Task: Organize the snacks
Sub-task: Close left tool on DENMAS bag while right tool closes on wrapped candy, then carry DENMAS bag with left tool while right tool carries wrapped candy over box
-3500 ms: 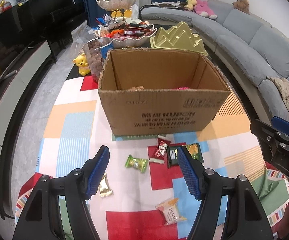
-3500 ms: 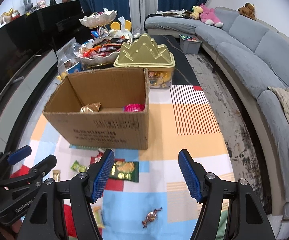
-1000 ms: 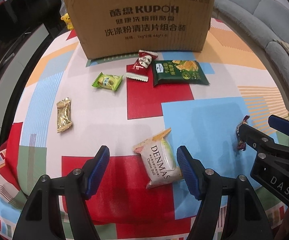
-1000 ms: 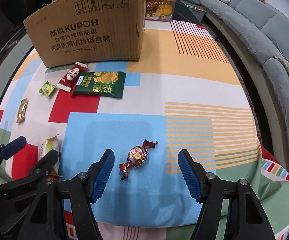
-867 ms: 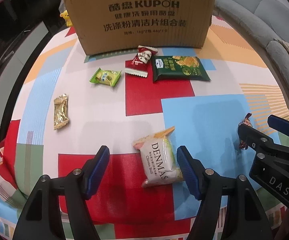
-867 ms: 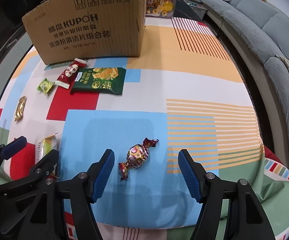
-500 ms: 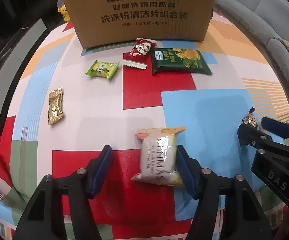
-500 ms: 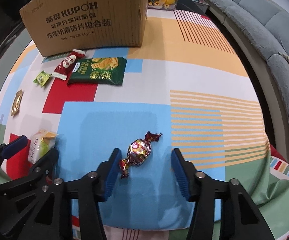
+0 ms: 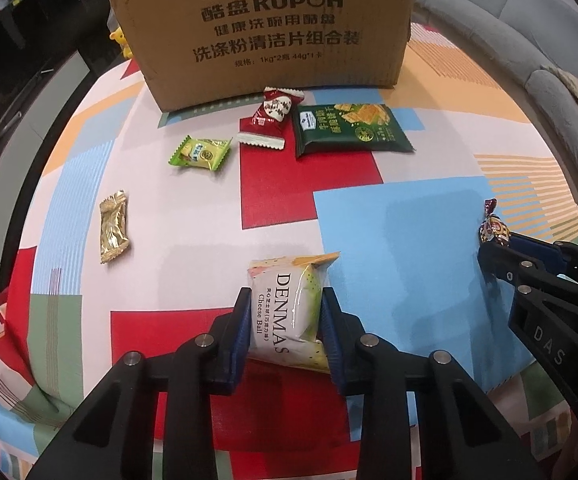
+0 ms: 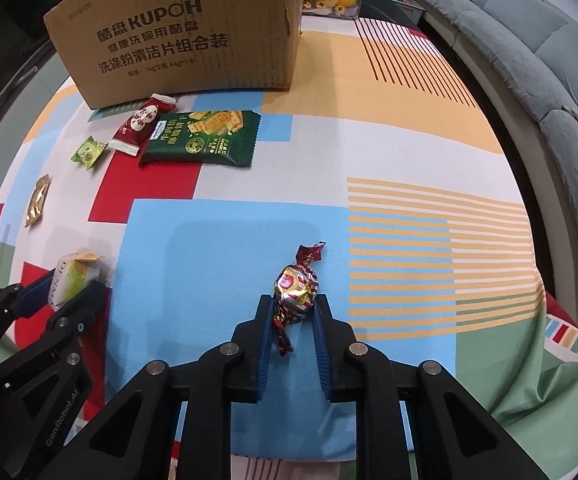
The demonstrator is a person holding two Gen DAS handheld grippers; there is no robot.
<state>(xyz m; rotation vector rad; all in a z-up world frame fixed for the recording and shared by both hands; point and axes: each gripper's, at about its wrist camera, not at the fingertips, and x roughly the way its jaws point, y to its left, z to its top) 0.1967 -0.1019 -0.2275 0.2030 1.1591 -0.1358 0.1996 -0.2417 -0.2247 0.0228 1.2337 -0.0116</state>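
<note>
Clamping both claws at once, I had just been closing the jaws on two snacks that lay on the patchwork-coloured cloth of the bench [image 9: 389,216]. My left claw [image 9: 285,312] gripped the white and pale-green pillow pack of cheese balls [image 9: 289,312] across its width, the blue pads pressed into both sides so that the wrapper bulged between them. My right claw [image 10: 291,316] had drawn together on the round foil-wrapped candy with twisted dark-red ends [image 10: 296,290], its pads touching the foil on either side. Both snacks looked to be resting on the cloth, so I judged neither lift had begun.

Farther out, four more snacks waited loose on the cloth: a small gold foil packet [image 9: 113,226] off to the left, a light-green sachet [image 9: 200,153], a red and white wrapped bar [image 9: 269,118] and a flat dark-green cracker packet [image 9: 349,130], the last two touching just in front of the brown cardboard box [image 9: 265,28]. The box stood at the far side of the bench, and from this low angle I could not see into it.

By my reckoning the job was under way but far from over: two pieces secured and still to be carried to the box, four untouched.
</note>
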